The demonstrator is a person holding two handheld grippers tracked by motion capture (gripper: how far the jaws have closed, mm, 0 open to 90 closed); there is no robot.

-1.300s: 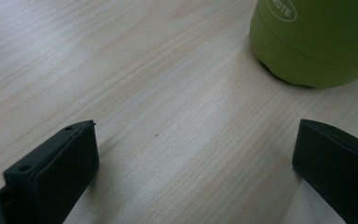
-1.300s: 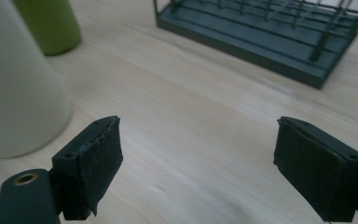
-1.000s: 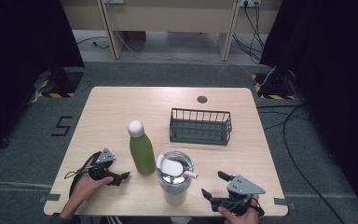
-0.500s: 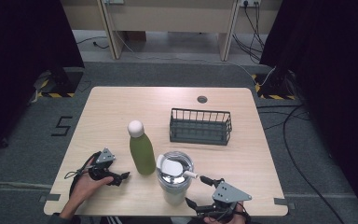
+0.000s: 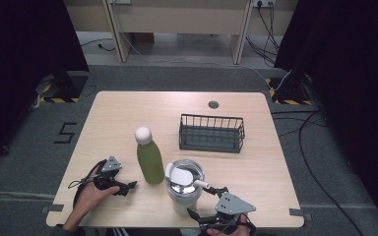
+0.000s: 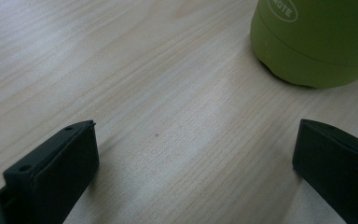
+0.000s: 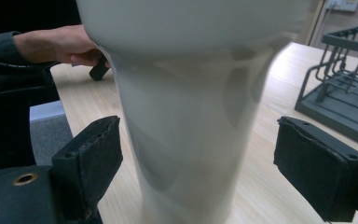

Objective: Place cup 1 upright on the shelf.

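Observation:
A pale tumbler [image 5: 183,183] with a lid and straw stands near the table's front edge, and its narrow lower body [image 7: 186,140] rises between my right gripper's jaws. My right gripper [image 5: 201,201] [image 7: 198,163] is open, a pad on either side of the tumbler with a gap at the right pad. A green bottle [image 5: 150,162] with a white cap stands just left of the tumbler. My left gripper [image 5: 128,187] [image 6: 196,154] rests open on the wood, pointing at the bottle's base [image 6: 312,46], nothing between its jaws.
A dark wire basket [image 5: 211,132] [image 7: 340,88] stands behind the tumbler toward the right. A small round cable hole [image 5: 213,104] lies near the table's far edge. The person's left hand [image 7: 60,44] shows beyond the tumbler.
My right gripper has slid left along the front edge, up to the tumbler, and its jaws now straddle the base. The left gripper, bottle and basket have not moved.

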